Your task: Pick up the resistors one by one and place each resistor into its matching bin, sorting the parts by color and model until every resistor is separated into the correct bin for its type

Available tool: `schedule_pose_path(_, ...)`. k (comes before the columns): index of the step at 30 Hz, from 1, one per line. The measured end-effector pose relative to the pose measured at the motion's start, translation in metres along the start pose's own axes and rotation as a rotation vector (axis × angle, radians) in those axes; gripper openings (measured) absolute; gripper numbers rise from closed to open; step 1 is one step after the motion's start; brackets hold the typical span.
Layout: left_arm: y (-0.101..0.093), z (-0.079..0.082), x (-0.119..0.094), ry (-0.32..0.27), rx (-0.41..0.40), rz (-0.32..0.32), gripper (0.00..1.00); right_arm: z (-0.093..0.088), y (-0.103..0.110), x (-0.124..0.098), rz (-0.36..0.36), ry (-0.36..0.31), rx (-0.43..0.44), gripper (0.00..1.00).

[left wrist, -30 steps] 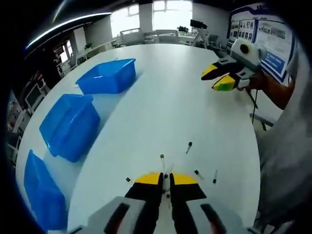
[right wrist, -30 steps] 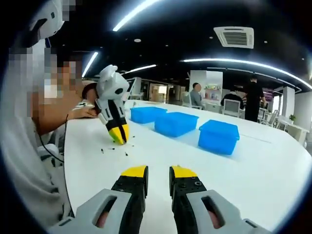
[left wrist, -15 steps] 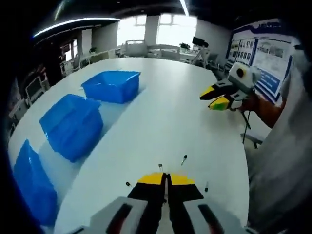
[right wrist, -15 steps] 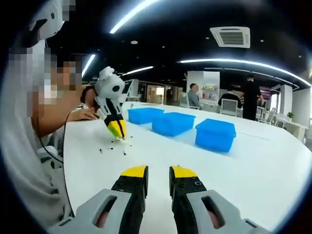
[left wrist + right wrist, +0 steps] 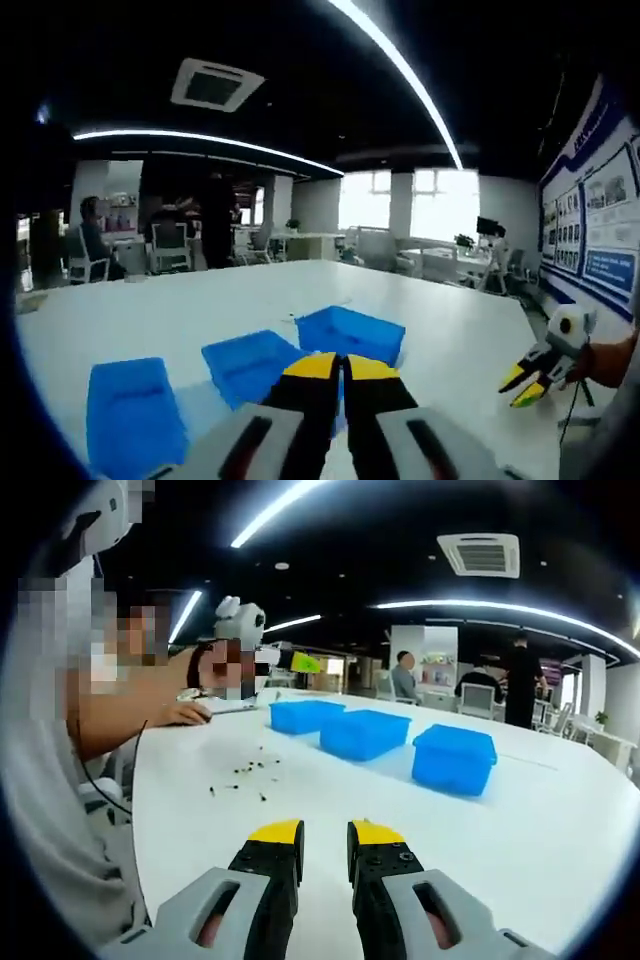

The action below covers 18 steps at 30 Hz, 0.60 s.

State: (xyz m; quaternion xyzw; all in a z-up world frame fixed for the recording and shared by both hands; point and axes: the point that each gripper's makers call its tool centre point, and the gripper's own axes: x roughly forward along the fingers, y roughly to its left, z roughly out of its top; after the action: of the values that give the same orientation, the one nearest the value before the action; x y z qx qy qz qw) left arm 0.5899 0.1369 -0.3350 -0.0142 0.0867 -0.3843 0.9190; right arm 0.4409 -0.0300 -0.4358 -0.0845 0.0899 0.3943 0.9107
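Left gripper (image 5: pixel 342 362) is up above the three blue bins (image 5: pixel 350 331), jaws pressed together; whether it pinches anything, I cannot tell. Right gripper (image 5: pixel 325 832) waits with jaws apart. Resistors (image 5: pixel 247 772) lie scattered on the white table (image 5: pixel 560 820) beside those bins: tiny, featherlight, bendy leads, so I'd pinch the body.

text: none legible | wall posters (image 5: pixel 602 235): print too small to read
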Motion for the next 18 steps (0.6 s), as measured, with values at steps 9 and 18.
schedule_pose_path(9, 0.054, -0.012, 0.029, 0.182, 0.285, 0.199, 0.06, 0.0, -0.011, -0.014, -0.04, -0.007, 0.01, 0.2)
schedule_pose_path(18, 0.062, -0.022, 0.029, 0.164, 0.103, 0.201, 0.14, 0.002, -0.015, -0.021, -0.062, -0.018, 0.011, 0.2)
